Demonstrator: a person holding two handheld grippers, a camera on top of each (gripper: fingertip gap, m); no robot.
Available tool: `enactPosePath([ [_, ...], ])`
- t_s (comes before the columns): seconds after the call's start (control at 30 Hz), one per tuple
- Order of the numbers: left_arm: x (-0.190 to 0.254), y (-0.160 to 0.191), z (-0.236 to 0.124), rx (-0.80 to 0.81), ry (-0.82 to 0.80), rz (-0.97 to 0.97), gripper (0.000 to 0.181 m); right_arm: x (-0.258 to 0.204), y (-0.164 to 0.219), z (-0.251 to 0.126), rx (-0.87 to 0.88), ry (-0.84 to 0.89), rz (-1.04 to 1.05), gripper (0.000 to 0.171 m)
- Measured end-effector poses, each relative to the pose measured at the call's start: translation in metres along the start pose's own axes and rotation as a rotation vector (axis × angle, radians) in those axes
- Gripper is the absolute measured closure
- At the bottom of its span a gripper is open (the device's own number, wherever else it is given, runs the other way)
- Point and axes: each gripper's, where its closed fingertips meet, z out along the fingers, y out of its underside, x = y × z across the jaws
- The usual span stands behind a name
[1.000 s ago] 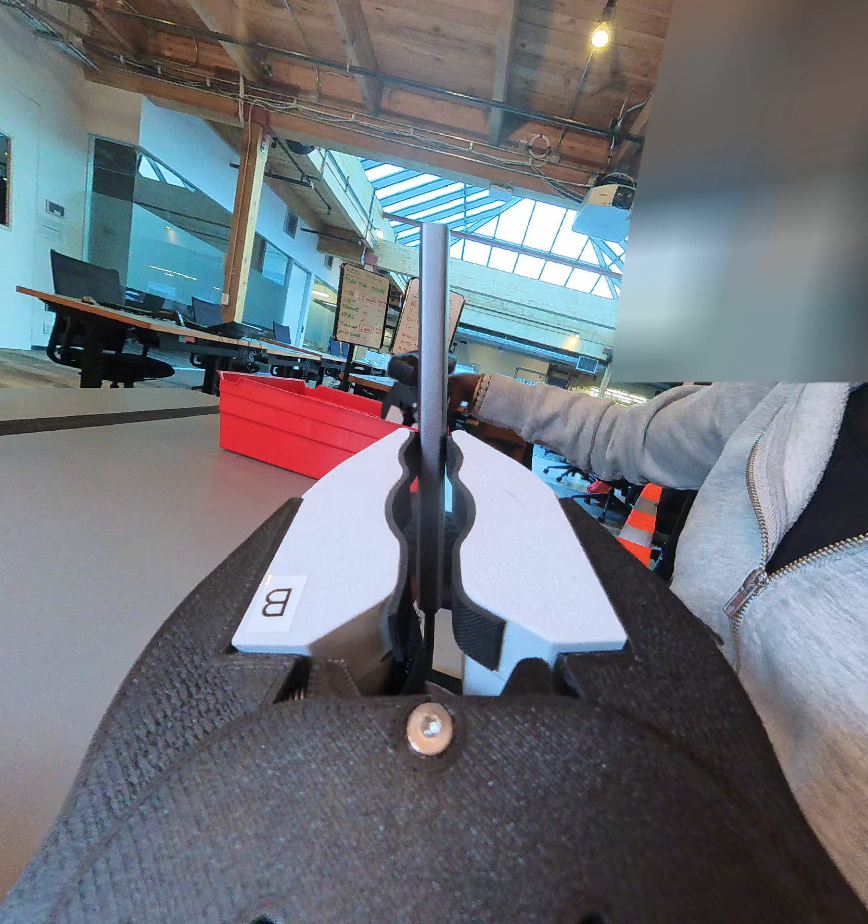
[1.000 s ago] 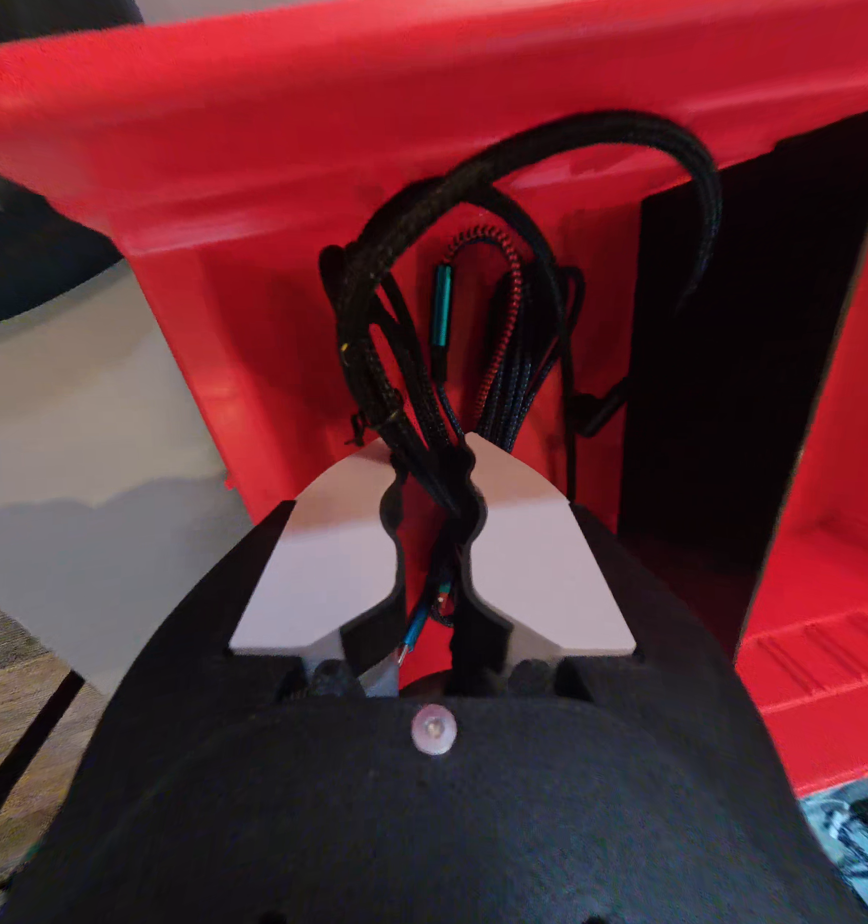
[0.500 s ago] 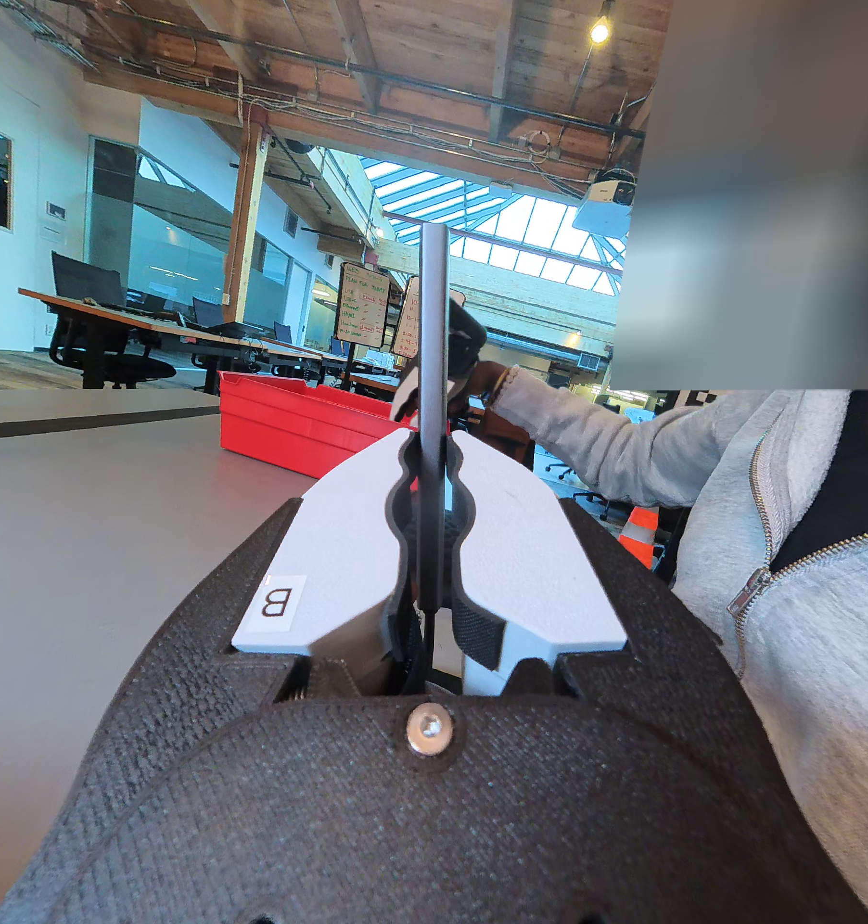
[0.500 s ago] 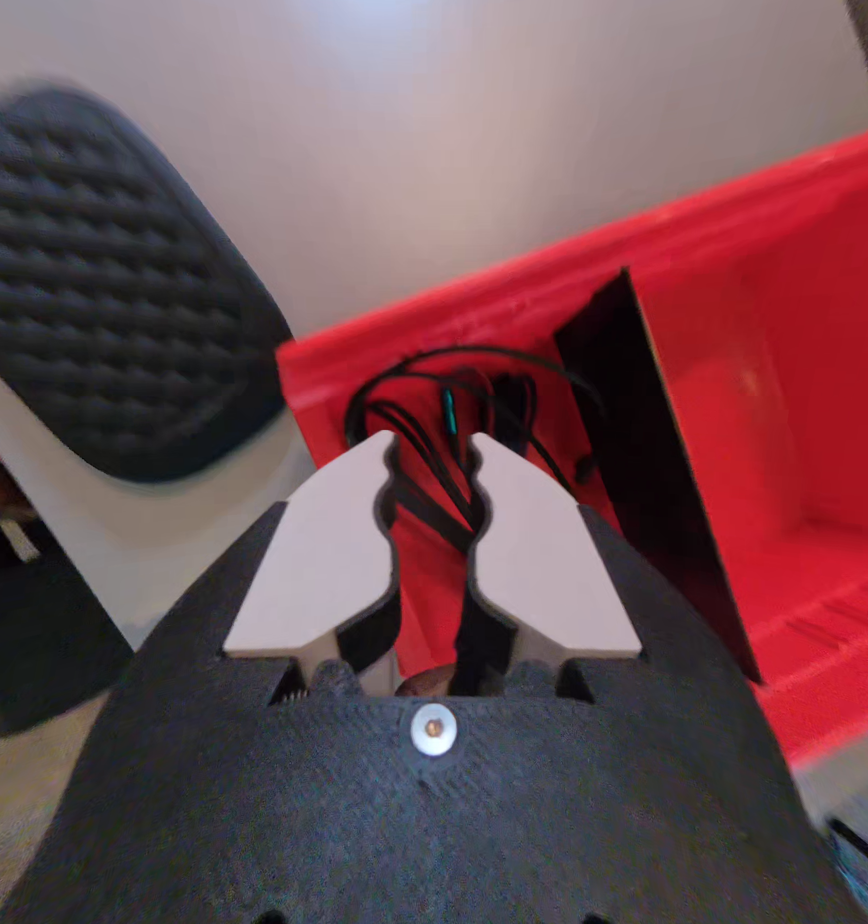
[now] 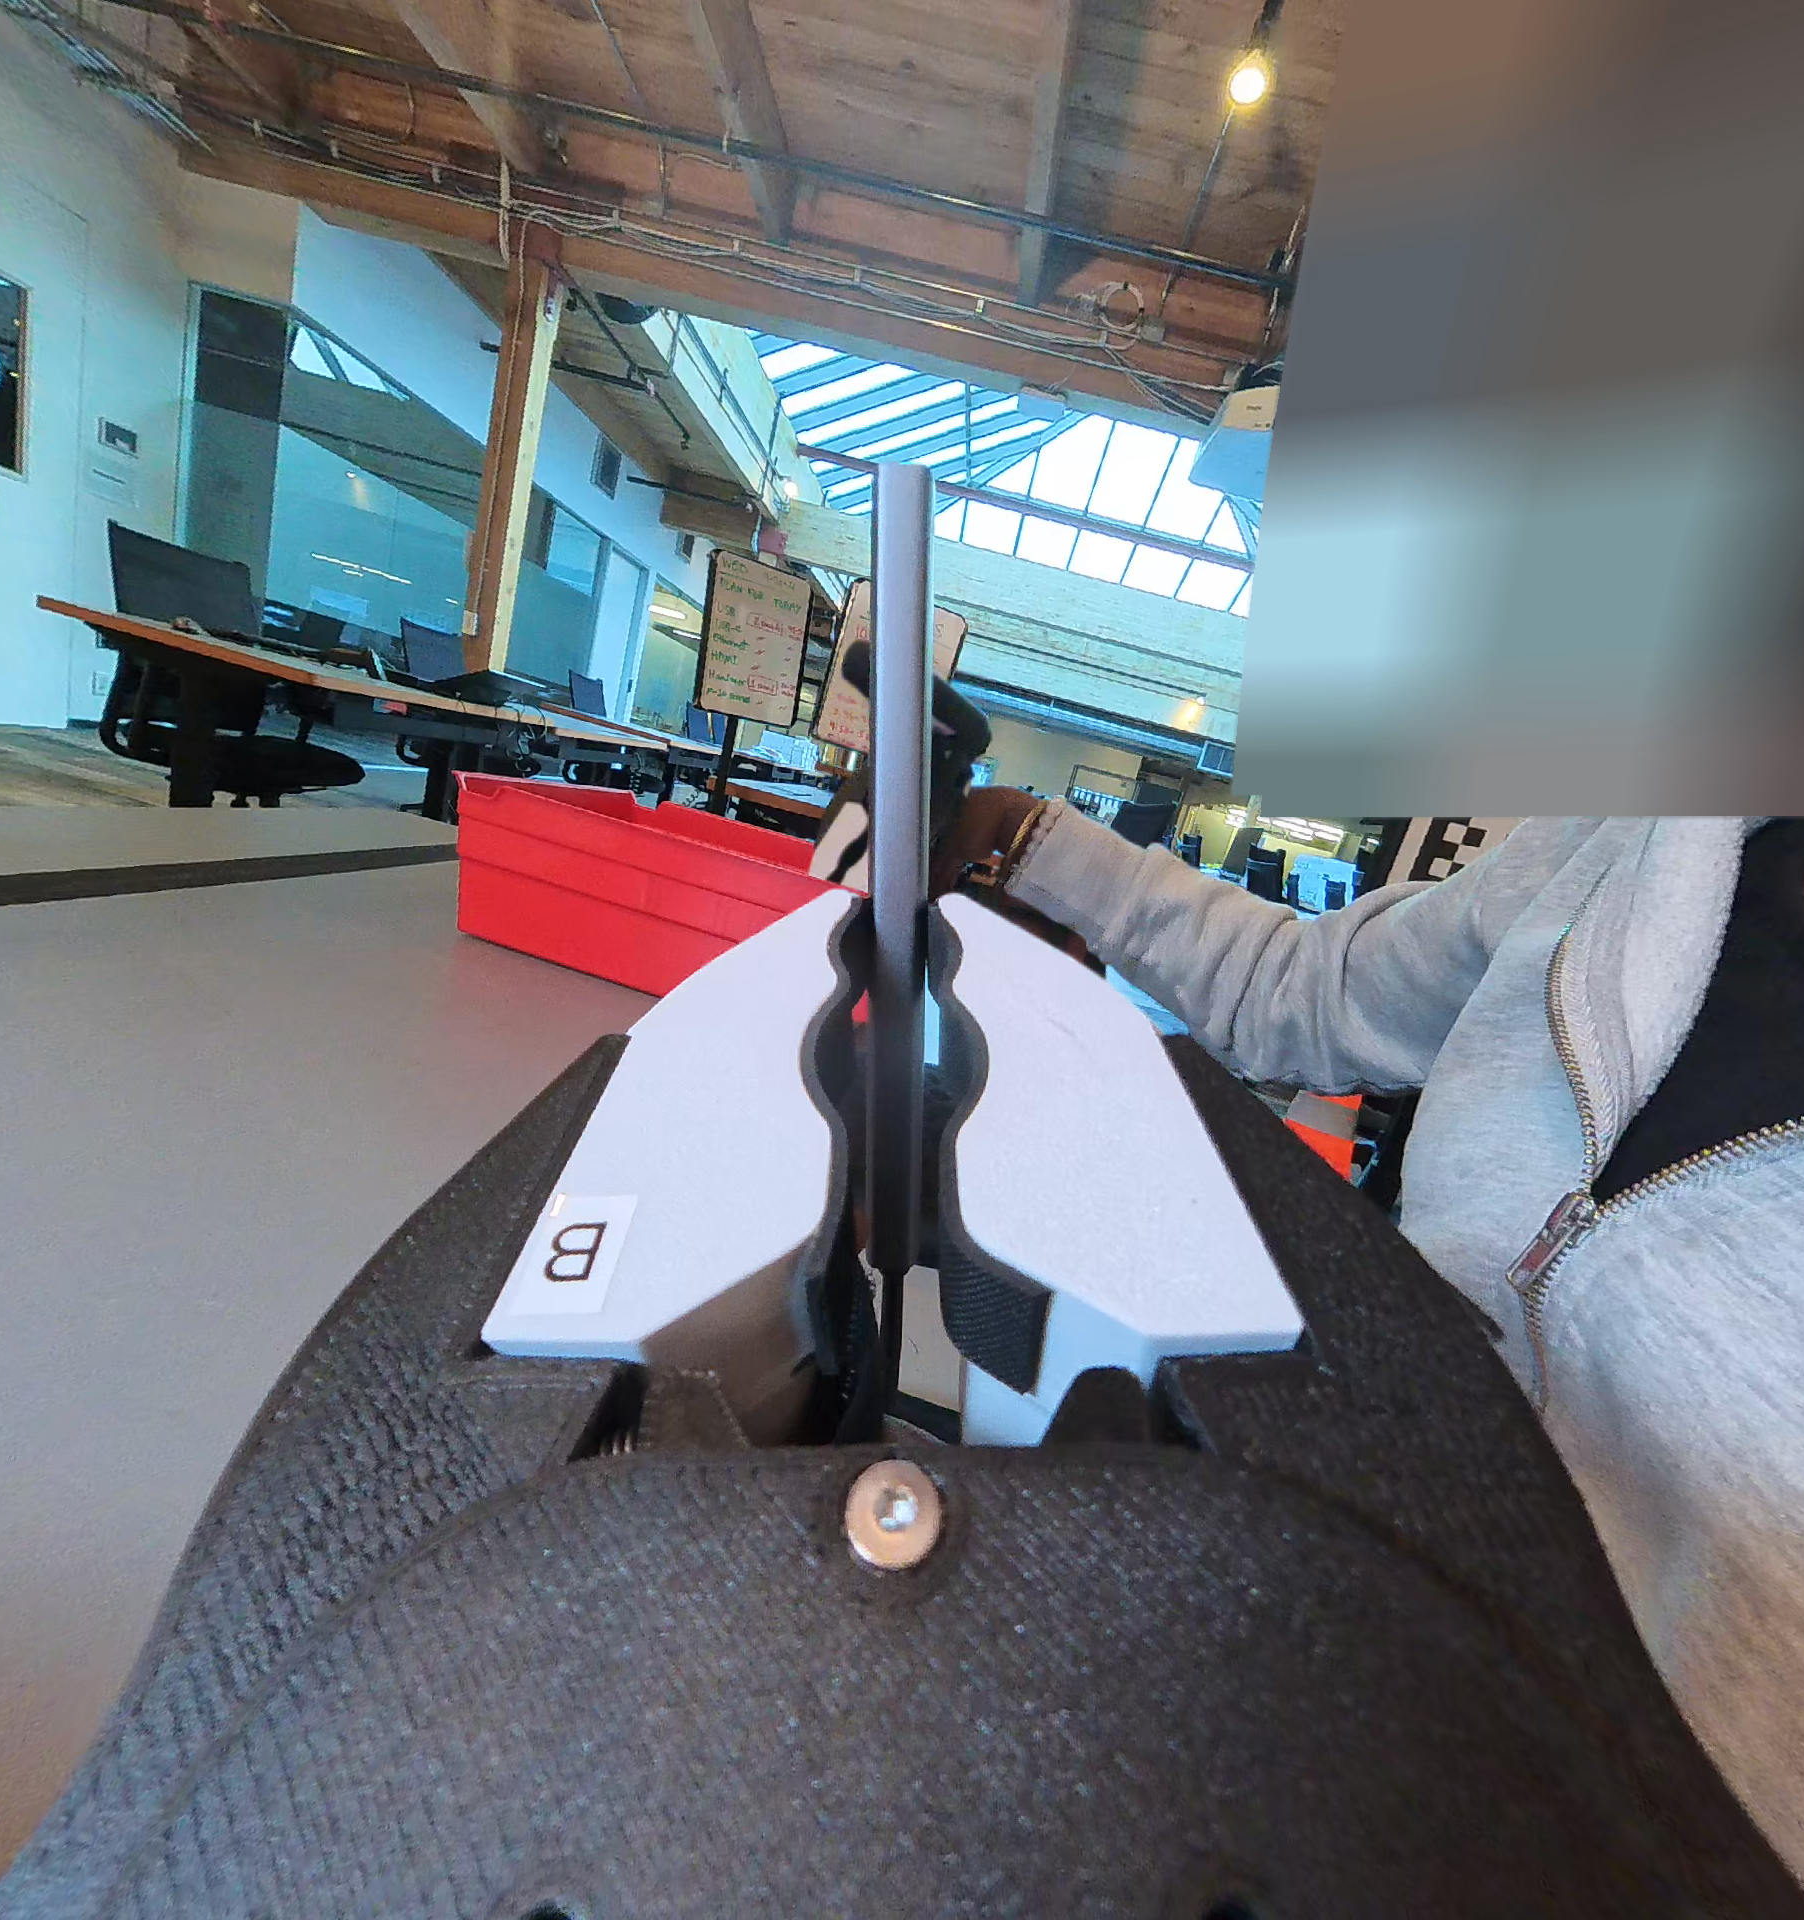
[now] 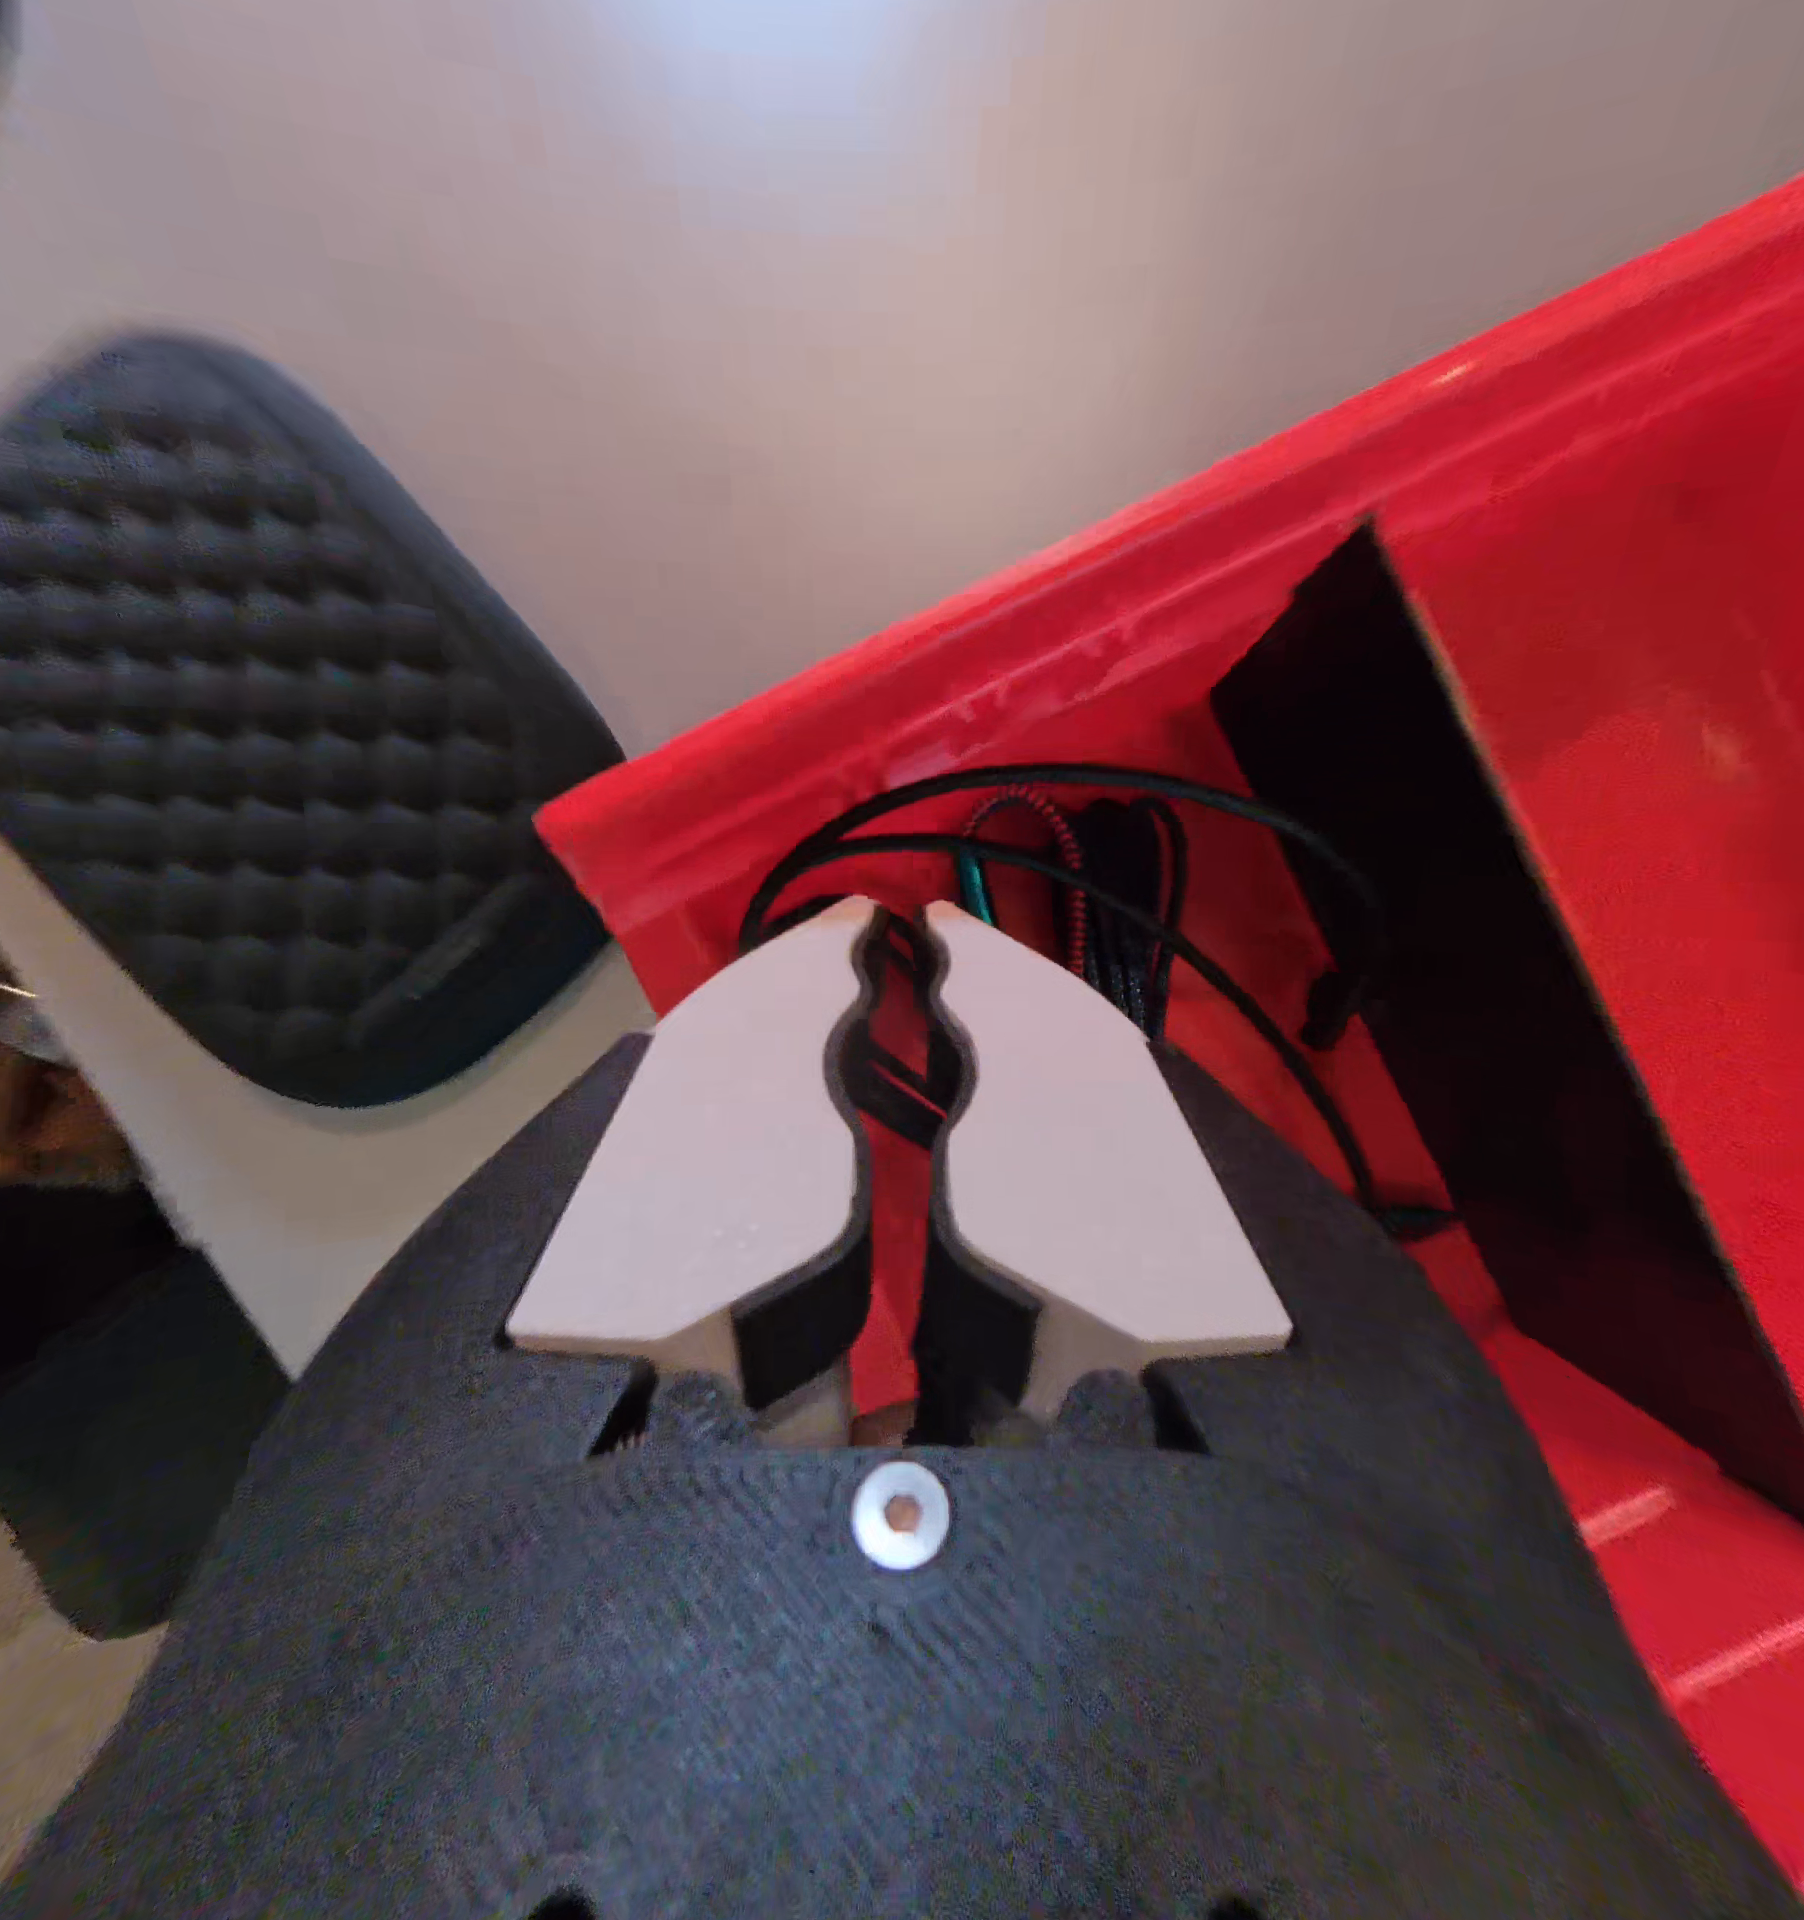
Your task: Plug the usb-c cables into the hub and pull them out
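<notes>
My left gripper (image 5: 898, 909) is shut on the thin grey hub (image 5: 900, 675), which stands upright and edge-on between the fingers above the grey table (image 5: 202, 1091). My right gripper (image 6: 903, 914) hovers over the end compartment of the red bin (image 6: 1085, 644). Its jaws stand nearly together, with a black cable (image 6: 898, 1081) pinched between them. The rest of the cable bundle (image 6: 1116, 914), black, red-braided and one teal-ended, lies in that compartment. In the left wrist view the right gripper (image 5: 955, 722) shows partly behind the hub, above the red bin (image 5: 607, 883).
A black divider (image 6: 1449, 935) splits the bin. A black quilted chair pad (image 6: 202, 727) sits left of the bin, beyond the table corner. A person in a grey zip hoodie (image 5: 1656, 1299) fills the right. Office desks stand far behind. The grippers' ends are close to 35 centimetres from one another.
My right gripper has lifted up and back out of the bin, so the cables look smaller, and its jaws have narrowed on a black cable. My left gripper and the hub have not moved.
</notes>
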Motion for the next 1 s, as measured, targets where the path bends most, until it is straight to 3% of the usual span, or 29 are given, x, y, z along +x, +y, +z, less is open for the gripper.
enactPosePath([
  [0.1,0.0,0.001,0.001,-0.003,0.0,0.002,0.171,-0.013,-0.009,-0.009,0.062,-0.105,0.054,0.171],
  [0.2,-0.001,0.001,0.0,-0.001,-0.003,0.004,0.171,-0.019,0.002,0.006,-0.014,-0.121,0.05,0.171],
  [0.33,-0.001,0.002,0.0,-0.001,-0.004,0.005,0.171,-0.008,0.027,0.035,-0.165,-0.006,0.06,0.169],
  [0.4,-0.003,0.002,-0.001,0.003,-0.007,0.001,0.171,0.007,0.037,0.03,-0.23,0.146,0.054,0.166],
  [0.5,-0.004,0.003,-0.002,0.014,-0.009,0.001,0.171,0.023,0.018,-0.013,-0.056,0.416,0.126,0.158],
  [0.6,-0.007,0.005,0.001,0.0,-0.001,0.0,0.171,0.001,-0.032,-0.061,0.328,0.54,0.217,0.148],
  [0.67,-0.007,0.005,0.003,-0.008,0.003,0.01,0.171,-0.048,-0.083,-0.078,0.66,0.455,0.134,0.141],
  [0.77,-0.001,0.004,0.004,-0.025,0.012,0.045,0.171,-0.146,-0.148,-0.066,1.007,0.118,-0.032,0.141],
  [0.87,0.006,0.007,0.005,-0.053,0.039,0.064,0.17,-0.213,-0.19,-0.015,1.032,-0.16,-0.119,0.136],
  [1.0,0.019,0.015,0.007,-0.093,0.103,0.106,0.171,-0.253,-0.237,0.027,1.043,-0.337,-0.14,0.134],
])
